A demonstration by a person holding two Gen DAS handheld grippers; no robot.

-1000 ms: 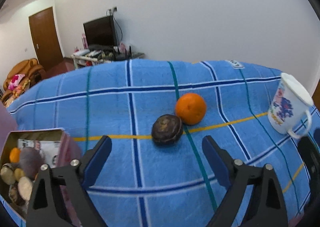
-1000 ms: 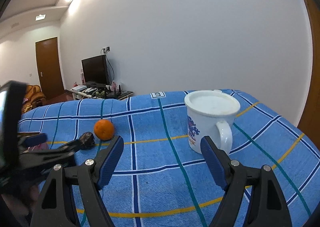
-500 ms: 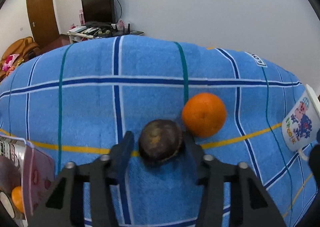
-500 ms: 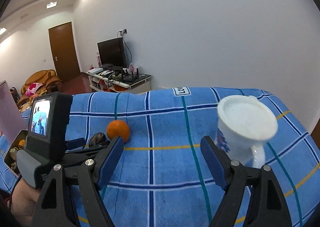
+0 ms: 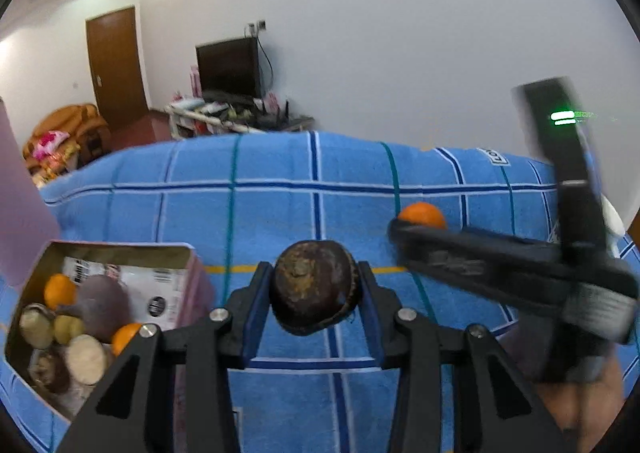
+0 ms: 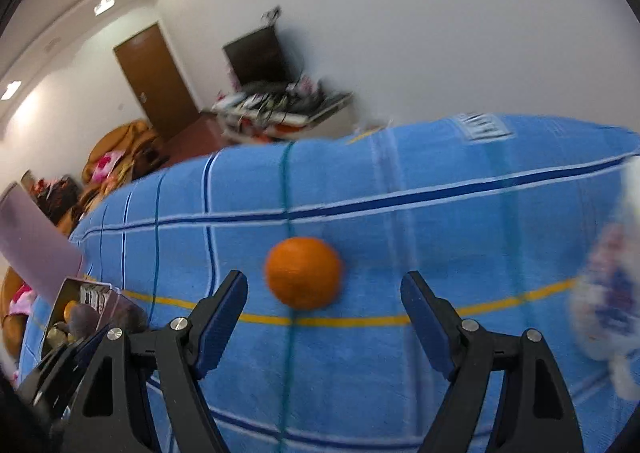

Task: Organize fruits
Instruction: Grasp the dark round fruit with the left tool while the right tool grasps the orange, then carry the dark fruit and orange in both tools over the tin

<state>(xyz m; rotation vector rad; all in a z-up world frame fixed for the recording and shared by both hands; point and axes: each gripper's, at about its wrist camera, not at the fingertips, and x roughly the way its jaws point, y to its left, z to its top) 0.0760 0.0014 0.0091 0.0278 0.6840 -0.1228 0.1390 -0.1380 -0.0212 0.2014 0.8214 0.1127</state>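
Left gripper point(image 5: 316, 289) jaws clamp the dark fruit point(image 5: 314, 287) beside the box point(image 5: 116, 249); right gripper point(image 6: 324, 311), jaws wide, faces the orange point(image 6: 303, 272).

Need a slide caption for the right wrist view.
Open right claw lines up on the orange lying on the blue checked cloth.

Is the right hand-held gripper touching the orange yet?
Apart. The right wrist view shows the right hand-held gripper open, blue cloth visible between each finger and the orange.
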